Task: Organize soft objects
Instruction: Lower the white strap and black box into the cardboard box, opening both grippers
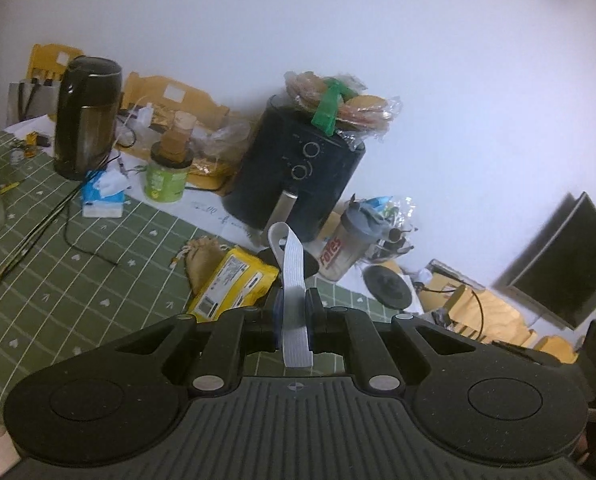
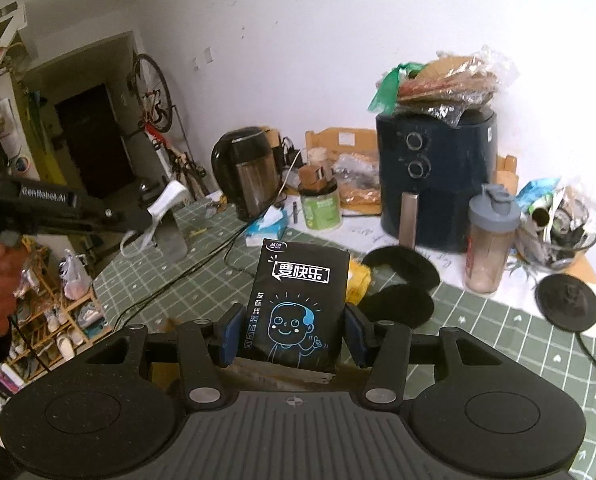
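Observation:
My left gripper [image 1: 293, 308] is shut on a white elastic strap [image 1: 293, 276] that loops up between the fingers; it shows from the side in the right wrist view [image 2: 153, 216], raised over the table's left part. My right gripper [image 2: 291, 332] is shut on a black tissue pack [image 2: 298, 304] with a blue cartoon face, held upright above the green checked tablecloth [image 2: 201, 280]. On the table lie a yellow pack [image 1: 233, 284], a tan drawstring pouch [image 1: 201, 258], black ear muffs [image 2: 398, 288] and a blue-white tissue pack [image 1: 103, 196].
A dark air fryer [image 2: 438, 184] with bags on top, a kettle [image 2: 245, 172], a green tub [image 2: 322, 208], a shaker bottle [image 2: 490, 240], a glass bowl [image 2: 562, 232] and a black disc [image 2: 570, 300] crowd the back. Black cables [image 1: 29, 236] cross the cloth.

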Demonstrator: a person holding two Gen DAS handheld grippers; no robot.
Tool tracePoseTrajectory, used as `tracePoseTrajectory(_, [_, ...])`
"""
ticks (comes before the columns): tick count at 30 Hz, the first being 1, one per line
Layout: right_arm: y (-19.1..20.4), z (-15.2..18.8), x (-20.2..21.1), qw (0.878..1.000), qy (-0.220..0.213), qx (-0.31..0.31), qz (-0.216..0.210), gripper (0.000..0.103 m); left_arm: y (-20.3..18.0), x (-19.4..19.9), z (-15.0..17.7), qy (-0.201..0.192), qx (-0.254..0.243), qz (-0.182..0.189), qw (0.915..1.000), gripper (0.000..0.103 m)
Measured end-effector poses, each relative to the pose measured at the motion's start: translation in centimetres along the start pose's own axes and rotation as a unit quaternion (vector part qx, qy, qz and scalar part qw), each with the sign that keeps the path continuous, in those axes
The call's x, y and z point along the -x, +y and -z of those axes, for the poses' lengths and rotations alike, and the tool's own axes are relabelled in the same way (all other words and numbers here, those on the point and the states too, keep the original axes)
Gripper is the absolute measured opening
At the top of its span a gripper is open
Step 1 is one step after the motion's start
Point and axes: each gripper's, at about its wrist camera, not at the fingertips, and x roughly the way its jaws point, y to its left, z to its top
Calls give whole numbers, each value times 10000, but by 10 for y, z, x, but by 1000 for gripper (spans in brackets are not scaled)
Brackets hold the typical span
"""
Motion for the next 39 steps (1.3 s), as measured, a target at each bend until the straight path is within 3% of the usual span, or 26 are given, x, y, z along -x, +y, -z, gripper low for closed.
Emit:
tracePoseTrajectory(6, [4, 10, 9, 9995, 176, 268, -20, 55, -4, 10, 9, 170, 30, -231, 9996, 12])
tracePoseTrajectory(13, [-8, 21, 27, 9998, 185, 20, 10, 55, -11, 5, 30, 538, -41, -364, 9979, 12])
tracePoseTrajectory(19, [-13, 29, 34, 9996, 259, -59, 56, 55, -9, -12, 46, 1069, 19, -364, 9936, 12])
tracePoseTrajectory(22, [-15, 35, 34, 9994, 332, -77, 77, 55, -8, -27, 54, 1387, -25, -339, 9897, 18])
tracePoseTrajectory(24, [-16, 38, 34, 9992, 374, -109, 98, 55, -10, -29, 60, 1418, -38, -500, 9886, 42])
tracePoseTrajectory(26, [-18, 41, 35, 9990, 400, -143, 99, 55, -13, -25, 65, 1362, -83, -658, 9885, 49])
tracePoseTrajectory(32, [-21, 49, 30, 9980, 584, -259, 11, 55, -18, -11, 75, 1258, -197, -994, 9869, 49])
tracePoseTrajectory(39, [-12, 47, 14, 9969, 757, -152, -151, 55, -15, -2, 85, 1230, -14, -1105, 9862, 49])
